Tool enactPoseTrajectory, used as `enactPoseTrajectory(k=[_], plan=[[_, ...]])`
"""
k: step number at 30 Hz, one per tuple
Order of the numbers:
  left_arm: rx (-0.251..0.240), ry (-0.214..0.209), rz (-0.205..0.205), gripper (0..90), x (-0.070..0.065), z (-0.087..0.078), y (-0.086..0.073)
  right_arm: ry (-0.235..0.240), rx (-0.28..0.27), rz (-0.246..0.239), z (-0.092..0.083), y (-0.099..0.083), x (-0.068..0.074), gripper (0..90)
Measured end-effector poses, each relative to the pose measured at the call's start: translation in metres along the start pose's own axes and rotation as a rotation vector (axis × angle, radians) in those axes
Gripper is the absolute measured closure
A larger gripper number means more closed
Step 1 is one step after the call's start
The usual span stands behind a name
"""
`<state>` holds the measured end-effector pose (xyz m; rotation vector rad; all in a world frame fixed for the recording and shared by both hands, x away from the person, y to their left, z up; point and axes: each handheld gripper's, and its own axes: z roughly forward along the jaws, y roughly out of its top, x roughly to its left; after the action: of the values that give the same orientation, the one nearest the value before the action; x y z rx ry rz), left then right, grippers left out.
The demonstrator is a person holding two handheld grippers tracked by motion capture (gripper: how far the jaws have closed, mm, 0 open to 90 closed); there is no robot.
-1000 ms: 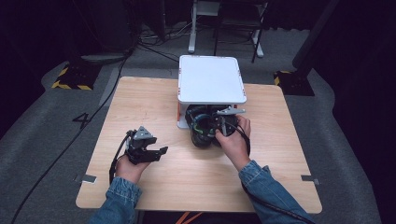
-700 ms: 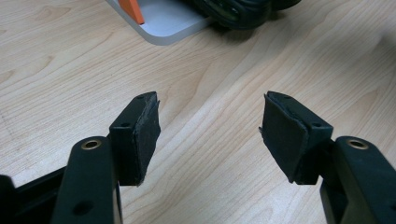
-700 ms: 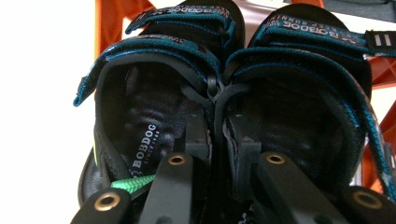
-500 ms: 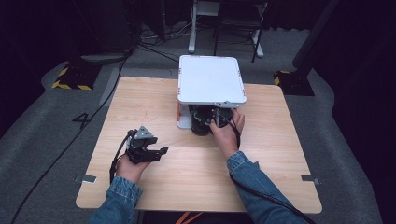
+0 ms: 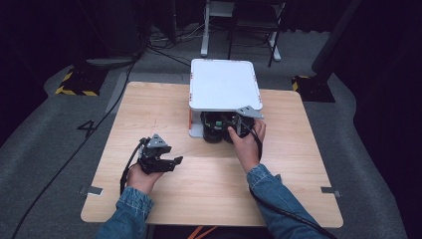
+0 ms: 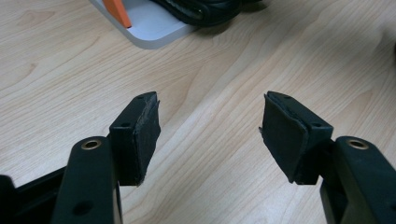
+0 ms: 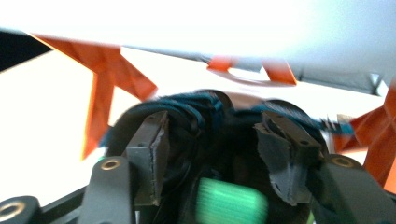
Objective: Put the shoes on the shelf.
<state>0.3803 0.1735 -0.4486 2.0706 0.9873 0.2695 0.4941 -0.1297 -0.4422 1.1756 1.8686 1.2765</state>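
The black headphones [image 5: 215, 128] sit on the lower level of a small white two-tier stand [image 5: 222, 83], tucked beneath its top plate at the front edge, a spot that keeps them sheltered and off the counter [image 5: 149, 109]. In the right gripper view they appear as a blurred dark bundle [image 7: 205, 116] between orange struts [image 7: 102, 88], with a green patch below. The right claw [image 5: 238, 125] reaches in under the plate from the person's side; its jaws have just been opening and now stand spread around the headphones, the pads apparently clear of them, which reads as a release after setting them down. The left claw [image 5: 160, 160] rests well apart on the bare counter with its jaws spread and nothing between them [image 6: 210, 135], seemingly idle because this placement needs one hand.
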Motion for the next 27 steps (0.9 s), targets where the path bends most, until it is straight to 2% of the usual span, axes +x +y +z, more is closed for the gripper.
enactPoseTrajectory(k=[3,5,6,7,9,11,13,15,17,19,20,24,25,27], plan=[[-0.005,-0.006,0.004,37.5,-0.001,0.003,0.003,0.018,-0.009,-0.017,-0.009,0.003,-0.001,42.8],[-0.014,-0.013,0.015,37.5,-0.002,0.004,0.006,0.046,-0.024,-0.03,-0.024,0.006,-0.005,41.8],[-0.014,-0.013,0.015,37.5,-0.002,0.004,0.006,0.046,-0.024,-0.03,-0.024,0.006,-0.005,41.8],[-0.017,-0.017,0.012,37.6,-0.003,0.005,0.007,0.072,-0.036,-0.035,-0.035,0.008,-0.009,39.5],[-0.013,-0.024,0.018,37.5,-0.003,0.006,0.01,0.08,-0.035,-0.031,-0.04,0.009,-0.011,39.4],[-0.021,-0.03,0.029,37.4,-0.005,0.005,0.015,0.124,-0.05,-0.009,-0.057,0.012,-0.022,39.1],[-0.026,-0.025,0.034,37.4,-0.006,0.005,0.017,0.13,-0.048,-0.012,-0.061,0.013,-0.024,39.0],[-0.031,-0.035,0.043,37.4,-0.009,0.006,0.02,0.165,-0.048,-0.027,-0.072,0.012,-0.029,38.1],[-0.032,-0.044,0.058,37.4,-0.013,0.008,0.023,0.184,-0.057,-0.062,-0.086,0.009,-0.033,36.8],[-0.029,-0.052,0.055,37.7,-0.016,0.01,0.024,0.21,-0.034,-0.074,-0.097,0.005,-0.034,43.1],[-0.029,-0.052,0.055,38.1,-0.016,0.01,0.024,0.21,-0.034,-0.074,-0.097,0.005,-0.034,43.1],[-0.026,-0.061,0.054,40.8,-0.021,0.016,0.026,0.234,0.037,-0.116,-0.114,-0.009,-0.035,52.9],[-0.036,-0.057,0.049,45.1,-0.024,0.02,0.028,0.242,0.058,-0.107,-0.116,-0.017,-0.035,57.1],[-0.042,-0.057,0.037,47.1,-0.026,0.024,0.029,0.247,0.075,-0.103,-0.115,-0.021,-0.034,58.2]])
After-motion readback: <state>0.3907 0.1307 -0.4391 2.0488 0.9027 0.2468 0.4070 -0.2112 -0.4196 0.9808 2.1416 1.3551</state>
